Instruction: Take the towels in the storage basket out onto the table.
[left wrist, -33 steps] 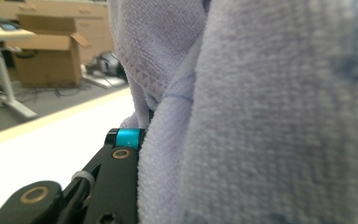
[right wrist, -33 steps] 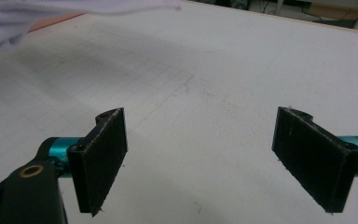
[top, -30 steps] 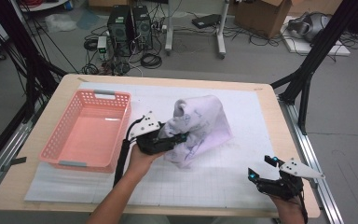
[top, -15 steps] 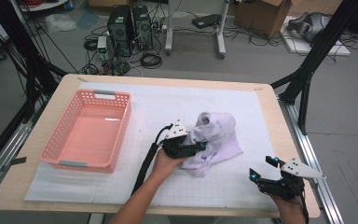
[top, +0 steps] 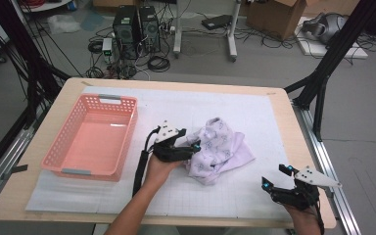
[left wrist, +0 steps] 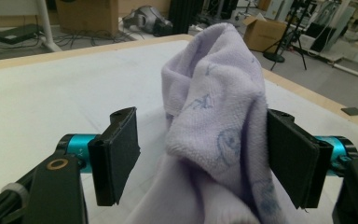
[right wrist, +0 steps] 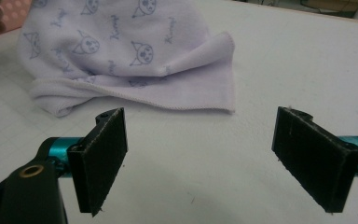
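A pale lilac towel (top: 221,148) with small cat prints lies crumpled on the white gridded mat (top: 235,191) at mid-table. My left gripper (top: 194,147) is at the towel's left edge, and a fold of the towel (left wrist: 214,93) stands between its jaws. The jaws have just been opening: the left pad (left wrist: 116,158) stands clear of the cloth, which leans against the right pad. In its own view the left gripper (left wrist: 205,163) is open. My right gripper (top: 274,176) rests near the front right corner, open and with nothing in it (right wrist: 214,158), facing the towel's hem (right wrist: 168,100).
A pink perforated basket (top: 76,171) with nothing in it stands on the left of the mat. The wooden table edge (top: 313,161) runs close to the right gripper. Computers, cables and boxes lie on the floor beyond the table.
The left hand carried the lifted towel rightward and lowered it to the mat, where it collapsed into a heap. Its jaws spread apart from the cloth. The right gripper stayed still.
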Motion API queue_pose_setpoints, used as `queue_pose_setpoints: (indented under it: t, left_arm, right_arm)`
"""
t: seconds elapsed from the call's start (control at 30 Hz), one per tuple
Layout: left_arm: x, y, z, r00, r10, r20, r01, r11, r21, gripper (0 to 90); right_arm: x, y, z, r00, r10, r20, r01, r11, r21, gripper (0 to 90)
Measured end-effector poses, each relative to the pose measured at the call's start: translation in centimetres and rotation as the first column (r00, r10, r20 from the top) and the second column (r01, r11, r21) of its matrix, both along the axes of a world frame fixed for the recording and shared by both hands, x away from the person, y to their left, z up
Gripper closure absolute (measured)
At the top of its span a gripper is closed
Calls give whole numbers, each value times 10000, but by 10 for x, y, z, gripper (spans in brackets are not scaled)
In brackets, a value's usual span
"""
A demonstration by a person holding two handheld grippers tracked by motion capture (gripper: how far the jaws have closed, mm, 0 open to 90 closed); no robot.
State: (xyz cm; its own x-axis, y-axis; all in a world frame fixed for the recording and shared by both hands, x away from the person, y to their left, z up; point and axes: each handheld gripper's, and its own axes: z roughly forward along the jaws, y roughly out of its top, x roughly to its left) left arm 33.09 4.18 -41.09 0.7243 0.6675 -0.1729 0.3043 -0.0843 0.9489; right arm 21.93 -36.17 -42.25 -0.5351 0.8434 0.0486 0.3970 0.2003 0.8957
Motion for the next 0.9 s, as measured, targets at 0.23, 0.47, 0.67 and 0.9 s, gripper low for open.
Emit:
queue_pose_setpoints:
  t: [0.23,0.47,0.67,0.9]
  left_arm:
    - [-25,31,-7,9993,146,342,-133,9992,-364,284]
    - [-38,46,-17,9976,555,423,-551,9984,-124,229]
    - [-47,50,-22,9966,613,546,-604,9980,-169,165]
    - [-49,53,-21,9962,484,729,-447,9976,-525,176]
  right_arm:
    - [5,5,-3,9999,6,-138,-6,10000,-25,169]
    - [8,7,-5,9998,7,-198,-9,10000,-95,169]
    - [10,6,-6,9998,14,-219,-18,9999,-162,169]
    - [11,3,-8,9995,-107,-309,104,9999,-119,169]
